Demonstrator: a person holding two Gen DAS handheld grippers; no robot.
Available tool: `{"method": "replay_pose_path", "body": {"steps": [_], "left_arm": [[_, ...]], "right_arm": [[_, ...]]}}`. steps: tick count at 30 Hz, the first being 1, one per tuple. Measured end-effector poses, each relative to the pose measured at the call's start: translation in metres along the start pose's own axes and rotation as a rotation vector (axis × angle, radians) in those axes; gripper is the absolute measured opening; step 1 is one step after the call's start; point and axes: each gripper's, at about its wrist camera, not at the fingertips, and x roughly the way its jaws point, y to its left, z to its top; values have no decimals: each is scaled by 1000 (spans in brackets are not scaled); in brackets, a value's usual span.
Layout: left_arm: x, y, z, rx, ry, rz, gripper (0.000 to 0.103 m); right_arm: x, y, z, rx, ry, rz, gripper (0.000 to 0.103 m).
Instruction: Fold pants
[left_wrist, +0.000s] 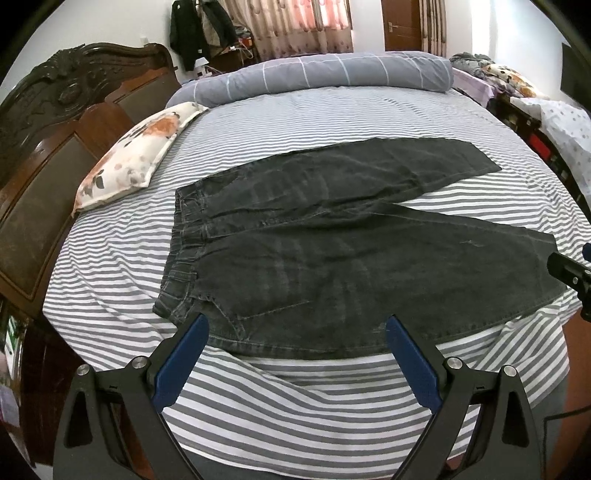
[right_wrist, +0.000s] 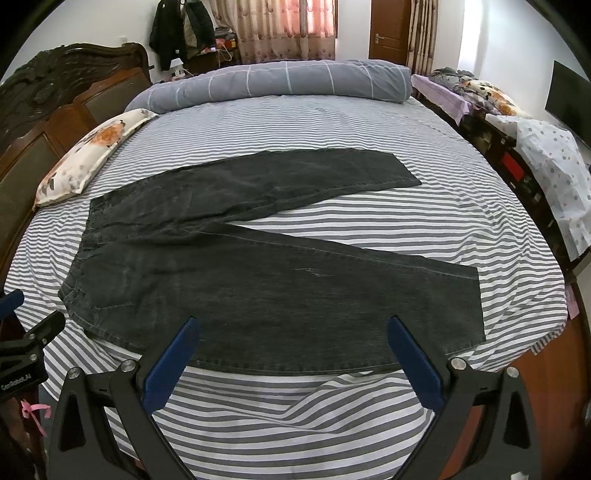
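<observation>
Dark grey denim pants (left_wrist: 332, 236) (right_wrist: 258, 273) lie flat on the striped bed, waistband to the left, two legs spread apart in a V toward the right. My left gripper (left_wrist: 297, 325) hovers open above the near edge of the pants, close to the waist end, holding nothing. My right gripper (right_wrist: 293, 326) is open too, over the near edge of the closer leg, with nothing between its blue fingers (right_wrist: 413, 365). Each gripper shows at the side of the other's view: the right gripper (left_wrist: 569, 273) at the right edge, the left gripper (right_wrist: 33, 332) at the left edge.
The striped sheet (left_wrist: 295, 398) is rumpled at the near bed edge. A floral pillow (left_wrist: 136, 151) lies at the left by the carved wooden headboard (left_wrist: 55, 122). A rolled grey checked duvet (left_wrist: 321, 74) runs across the far side. A cluttered second bed (right_wrist: 517, 122) stands to the right.
</observation>
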Motion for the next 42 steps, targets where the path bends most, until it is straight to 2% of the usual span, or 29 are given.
{"method": "replay_pose_path", "body": {"steps": [42], "left_arm": [[-3, 2, -4, -20, 7, -22, 96]], "right_arm": [[-2, 1, -1, 5, 6, 15, 100]]}}
